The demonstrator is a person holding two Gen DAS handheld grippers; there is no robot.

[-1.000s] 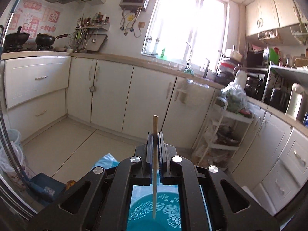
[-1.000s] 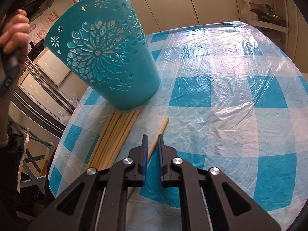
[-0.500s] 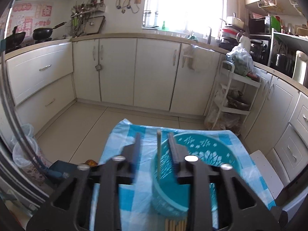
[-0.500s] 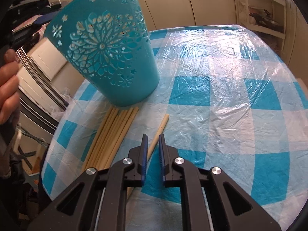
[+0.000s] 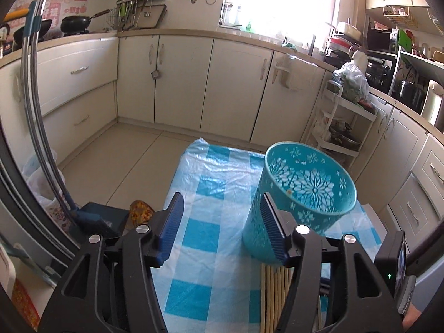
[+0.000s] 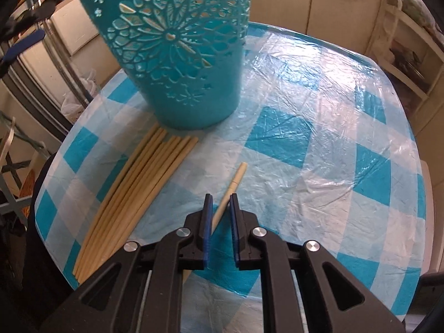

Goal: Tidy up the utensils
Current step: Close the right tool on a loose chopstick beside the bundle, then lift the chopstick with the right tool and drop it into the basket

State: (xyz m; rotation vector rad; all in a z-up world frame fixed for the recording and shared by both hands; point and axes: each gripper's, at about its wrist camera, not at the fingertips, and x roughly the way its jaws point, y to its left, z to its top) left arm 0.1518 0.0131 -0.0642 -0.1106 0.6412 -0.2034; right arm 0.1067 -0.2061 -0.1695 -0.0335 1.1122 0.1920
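A teal cut-out basket (image 5: 305, 194) stands on the blue-checked table (image 5: 211, 238); it also shows in the right wrist view (image 6: 177, 55). The tip of one chopstick shows inside it (image 5: 289, 192). Several pale chopsticks (image 6: 133, 191) lie in a bundle in front of the basket, also seen under the left gripper (image 5: 274, 291). My left gripper (image 5: 220, 223) is open and empty, above the table left of the basket. My right gripper (image 6: 220, 204) is low over the table, jaws slightly apart on either side of a single chopstick (image 6: 230, 188).
The table's left edge (image 6: 55, 166) drops off near the chopstick bundle. Kitchen cabinets (image 5: 222, 88) and a white trolley rack (image 5: 341, 127) stand beyond the table. A bin and bags (image 5: 91, 219) sit on the floor at the left.
My left gripper opened and let its chopstick drop into the basket, then pulled back and to the left. My right gripper moved forward along the single chopstick.
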